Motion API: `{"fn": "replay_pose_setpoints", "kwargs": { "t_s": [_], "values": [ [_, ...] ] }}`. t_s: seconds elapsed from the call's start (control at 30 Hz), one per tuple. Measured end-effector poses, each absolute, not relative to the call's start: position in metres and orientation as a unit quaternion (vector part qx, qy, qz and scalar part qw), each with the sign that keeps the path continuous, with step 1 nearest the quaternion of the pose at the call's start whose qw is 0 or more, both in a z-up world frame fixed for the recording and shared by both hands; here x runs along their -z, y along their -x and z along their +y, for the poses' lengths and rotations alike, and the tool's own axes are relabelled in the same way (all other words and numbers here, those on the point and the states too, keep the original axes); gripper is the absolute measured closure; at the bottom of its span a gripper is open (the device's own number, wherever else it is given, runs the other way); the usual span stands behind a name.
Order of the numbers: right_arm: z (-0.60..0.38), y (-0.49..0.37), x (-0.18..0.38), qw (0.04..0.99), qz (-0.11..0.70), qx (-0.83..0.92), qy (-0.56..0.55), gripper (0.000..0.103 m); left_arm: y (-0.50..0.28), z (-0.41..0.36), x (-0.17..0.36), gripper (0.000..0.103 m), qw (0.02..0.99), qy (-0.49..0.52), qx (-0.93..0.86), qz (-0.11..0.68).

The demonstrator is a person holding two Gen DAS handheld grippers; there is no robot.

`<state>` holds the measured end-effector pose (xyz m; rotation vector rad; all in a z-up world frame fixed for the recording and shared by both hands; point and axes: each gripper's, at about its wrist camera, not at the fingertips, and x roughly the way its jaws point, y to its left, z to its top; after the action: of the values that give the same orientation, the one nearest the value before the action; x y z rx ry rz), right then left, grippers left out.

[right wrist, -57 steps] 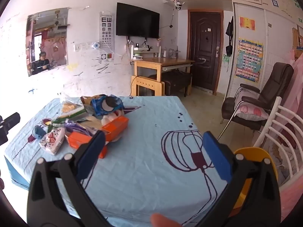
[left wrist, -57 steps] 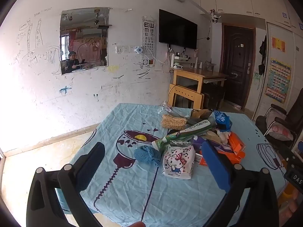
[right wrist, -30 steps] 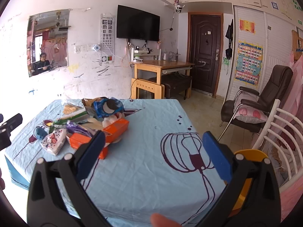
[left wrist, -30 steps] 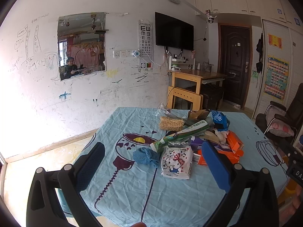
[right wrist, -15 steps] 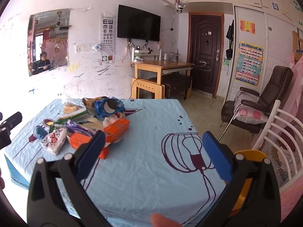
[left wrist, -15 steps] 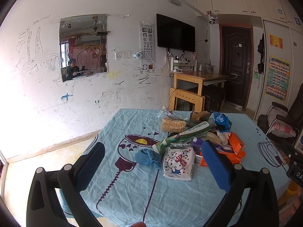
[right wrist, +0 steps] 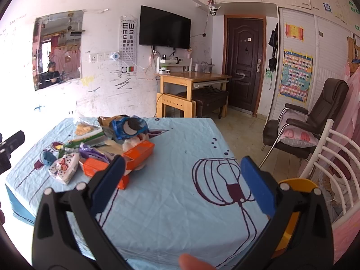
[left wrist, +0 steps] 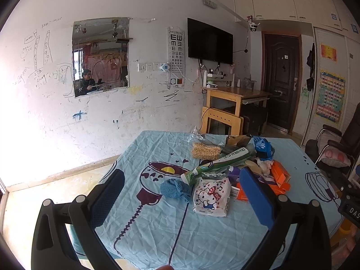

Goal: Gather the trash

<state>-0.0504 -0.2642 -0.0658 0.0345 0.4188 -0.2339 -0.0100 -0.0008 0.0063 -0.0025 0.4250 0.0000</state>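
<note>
Both tools hang spread and empty above the worktop [left wrist: 157,236], its trash untouched.

Left tool [left wrist: 180,193], low in its frame, has blue pads wide apart; right tool [right wrist: 182,175] is likewise open, holding nothing. Trash sits heaped at centre right of the left view: a white cartoon-printed packet [left wrist: 211,196] just beside a crumpled blue cloth [left wrist: 174,187], a long green wrapper [left wrist: 218,163] lying across the heap, a noodle block in clear plastic [left wrist: 205,150], a blue bag [left wrist: 262,146] and orange boxes [left wrist: 279,174]. In the right view the heap lies at middle left. Compared with 0.5 s ago, the heap is unchanged and the views have barely shifted.
</note>
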Motion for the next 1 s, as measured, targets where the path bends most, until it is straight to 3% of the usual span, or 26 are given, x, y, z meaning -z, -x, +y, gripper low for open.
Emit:
{"fn": "replay_pose_setpoints", "kwargs": {
  "t_s": [1.0],
  "values": [
    [-0.263,0.031,0.072,0.968,0.225,0.115,-0.012,0.004,-0.001,0.004,-0.001,0.006,0.973,-0.028,0.015,0.228]
  ]
}}
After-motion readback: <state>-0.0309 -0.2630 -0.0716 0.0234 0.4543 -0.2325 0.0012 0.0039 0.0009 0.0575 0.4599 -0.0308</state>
